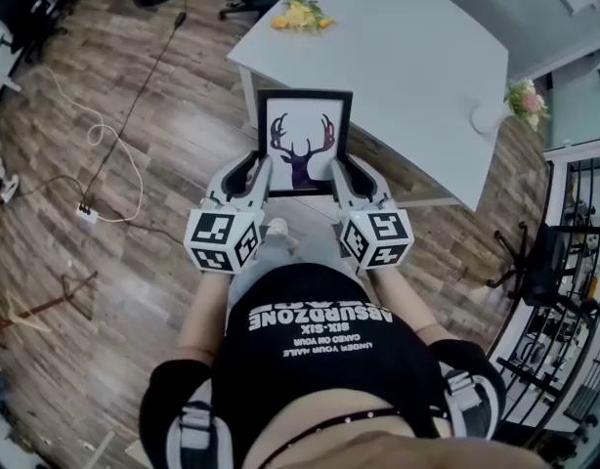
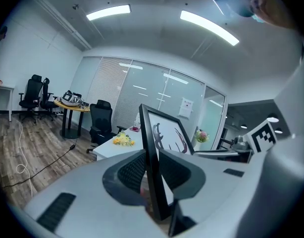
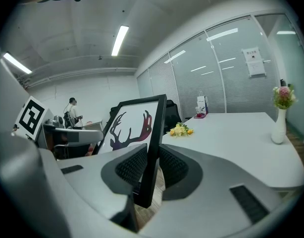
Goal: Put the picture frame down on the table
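Observation:
A black picture frame with a dark deer-head print on white hangs in the air, in front of the white table. My left gripper is shut on the frame's left edge. My right gripper is shut on its right edge. In the head view the frame's top overlaps the table's near edge. Each gripper view shows the frame nearly edge-on between the ribbed pads, print side facing the other gripper.
A bunch of yellow flowers lies at the table's far left. A white vase with pink flowers stands near its right edge. Cables trail over the wooden floor. Office chairs and a black rack stand around.

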`<control>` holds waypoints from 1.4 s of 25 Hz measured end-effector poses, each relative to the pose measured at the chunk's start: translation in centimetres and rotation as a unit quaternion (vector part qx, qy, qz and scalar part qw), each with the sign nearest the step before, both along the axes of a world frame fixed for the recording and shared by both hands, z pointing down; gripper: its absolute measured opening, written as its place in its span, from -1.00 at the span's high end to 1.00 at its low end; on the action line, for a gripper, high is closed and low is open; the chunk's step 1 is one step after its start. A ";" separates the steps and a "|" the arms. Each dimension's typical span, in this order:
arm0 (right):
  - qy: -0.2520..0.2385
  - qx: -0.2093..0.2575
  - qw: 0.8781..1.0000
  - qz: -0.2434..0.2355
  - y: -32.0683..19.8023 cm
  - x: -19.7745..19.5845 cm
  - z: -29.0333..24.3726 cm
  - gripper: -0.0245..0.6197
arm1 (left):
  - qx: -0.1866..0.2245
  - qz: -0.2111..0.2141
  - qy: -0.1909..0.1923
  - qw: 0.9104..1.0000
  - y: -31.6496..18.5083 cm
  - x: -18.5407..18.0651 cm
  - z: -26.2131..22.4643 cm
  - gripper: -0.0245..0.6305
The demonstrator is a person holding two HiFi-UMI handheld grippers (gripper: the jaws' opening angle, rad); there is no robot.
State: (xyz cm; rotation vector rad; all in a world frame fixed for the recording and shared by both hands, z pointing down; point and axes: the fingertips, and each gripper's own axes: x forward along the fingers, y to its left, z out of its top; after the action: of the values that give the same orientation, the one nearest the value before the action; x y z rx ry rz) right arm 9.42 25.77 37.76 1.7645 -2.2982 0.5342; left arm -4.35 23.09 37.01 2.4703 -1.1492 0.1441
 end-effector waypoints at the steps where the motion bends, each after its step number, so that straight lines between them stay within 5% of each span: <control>1: 0.000 0.001 1.000 0.000 -0.5 -0.1 0.0 0.65 | 0.001 0.002 -0.001 1.000 -0.6 -0.1 0.0 0.63; 17: 0.011 -0.033 0.999 0.023 -4.4 2.7 2.5 0.65 | -0.039 0.034 0.007 0.999 -4.6 2.8 3.0 0.63; 35: -0.004 -0.039 0.999 -0.014 -21.0 1.1 2.8 0.65 | -0.049 0.013 -0.011 0.999 -20.1 1.1 2.5 0.63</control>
State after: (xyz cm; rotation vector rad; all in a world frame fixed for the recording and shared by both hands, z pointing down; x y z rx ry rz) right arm 10.57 4.76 40.56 1.6940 -2.2722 0.6178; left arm -3.28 3.02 39.47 2.4046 -1.0934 0.2309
